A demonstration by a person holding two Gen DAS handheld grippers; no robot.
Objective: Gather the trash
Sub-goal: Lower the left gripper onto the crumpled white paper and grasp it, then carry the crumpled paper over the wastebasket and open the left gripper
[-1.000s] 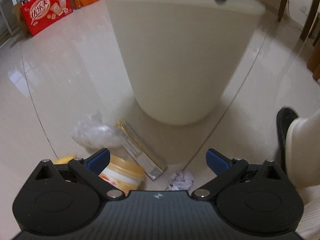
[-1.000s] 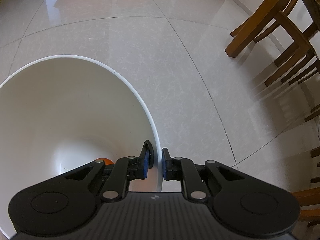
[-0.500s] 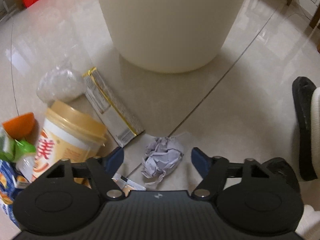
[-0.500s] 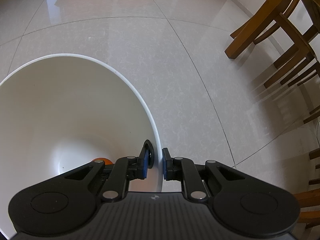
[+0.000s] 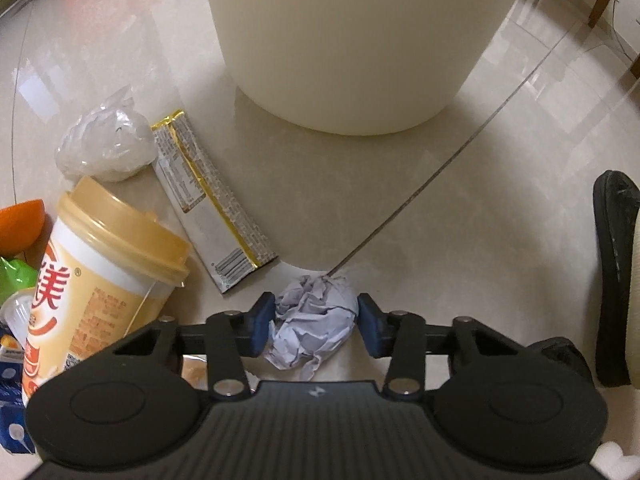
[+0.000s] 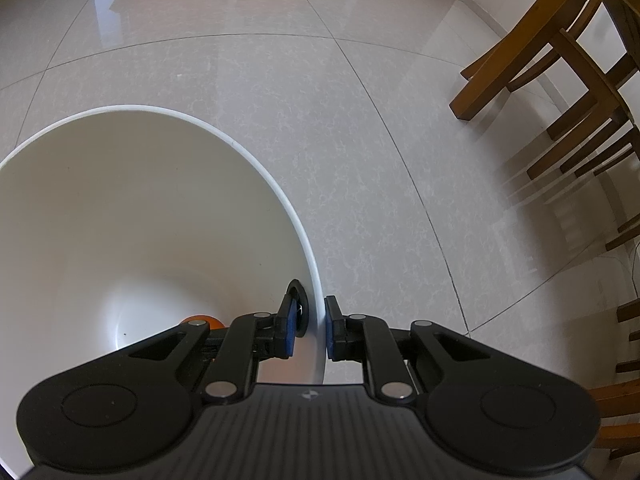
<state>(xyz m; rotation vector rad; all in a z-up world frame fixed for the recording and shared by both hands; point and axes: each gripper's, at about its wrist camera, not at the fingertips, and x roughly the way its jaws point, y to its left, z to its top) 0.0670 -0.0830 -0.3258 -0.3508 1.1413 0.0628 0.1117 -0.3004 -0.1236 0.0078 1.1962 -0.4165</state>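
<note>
Glossy cream floor tiles, left wrist view: my left gripper (image 5: 316,320) straddles a crumpled paper ball (image 5: 314,326) lying on the floor, fingers apart, pads just beside it on either side. White bin (image 5: 348,40) stands ahead; milk-tea cup (image 5: 108,264) and wrapper (image 5: 208,196) lie to the left. I judge the ball light, soft, crushable; squeeze across its middle.

Right wrist view: right gripper (image 6: 311,330) is clamped on the bin rim (image 6: 308,248), steadying it.
</note>
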